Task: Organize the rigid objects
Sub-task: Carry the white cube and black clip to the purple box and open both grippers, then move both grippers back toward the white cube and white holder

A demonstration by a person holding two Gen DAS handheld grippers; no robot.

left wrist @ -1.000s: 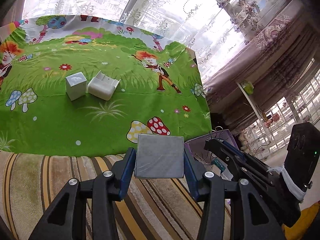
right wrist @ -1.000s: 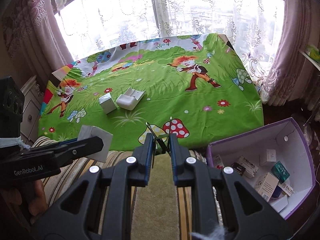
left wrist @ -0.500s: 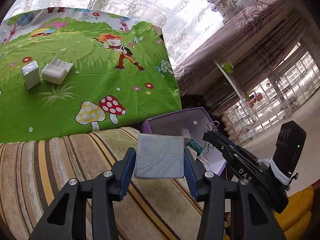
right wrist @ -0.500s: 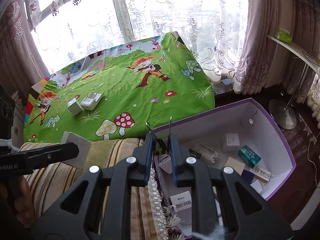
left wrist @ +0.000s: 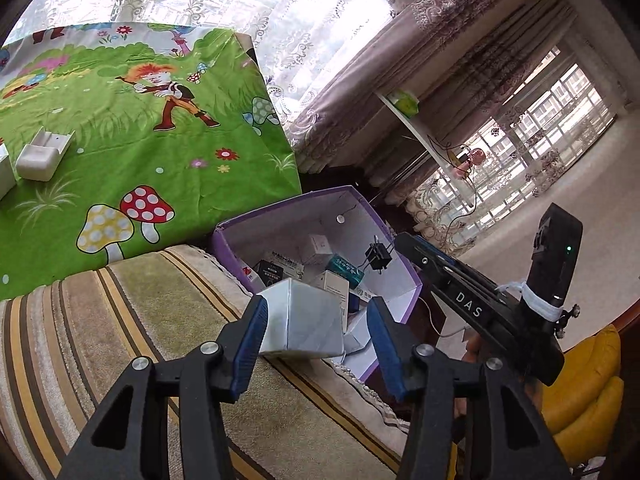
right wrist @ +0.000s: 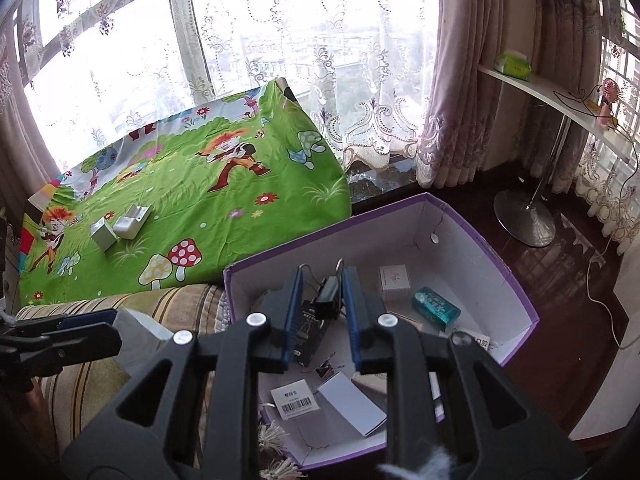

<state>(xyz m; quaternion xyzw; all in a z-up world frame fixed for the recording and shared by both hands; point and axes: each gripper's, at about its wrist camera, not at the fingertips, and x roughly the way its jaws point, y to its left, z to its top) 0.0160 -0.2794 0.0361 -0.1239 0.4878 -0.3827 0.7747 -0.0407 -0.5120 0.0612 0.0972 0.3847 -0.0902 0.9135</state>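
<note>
My left gripper (left wrist: 316,332) has opened; a grey-white box (left wrist: 302,322) tilts loose between its fingers, against the left one, over the near rim of the purple box (left wrist: 224,236). My right gripper (right wrist: 320,308) stands open over the purple box (right wrist: 520,300); a black binder clip (right wrist: 328,300) hangs between its fingers, also seen in the left wrist view (left wrist: 378,258). Whether a pad still touches it I cannot tell. Two white boxes (right wrist: 120,228) lie on the green cartoon cloth (right wrist: 224,200).
The purple box holds several small cartons, a teal pack (right wrist: 436,306) and a barcode label (right wrist: 296,402). A striped sofa cushion (left wrist: 120,320) lies beside it. A lamp base (right wrist: 524,220) stands on the dark floor; curtains hang behind.
Both grippers swung right from the cushion to the purple box. The left jaws opened and the grey-white box tipped loose. The right jaws widened around the clip.
</note>
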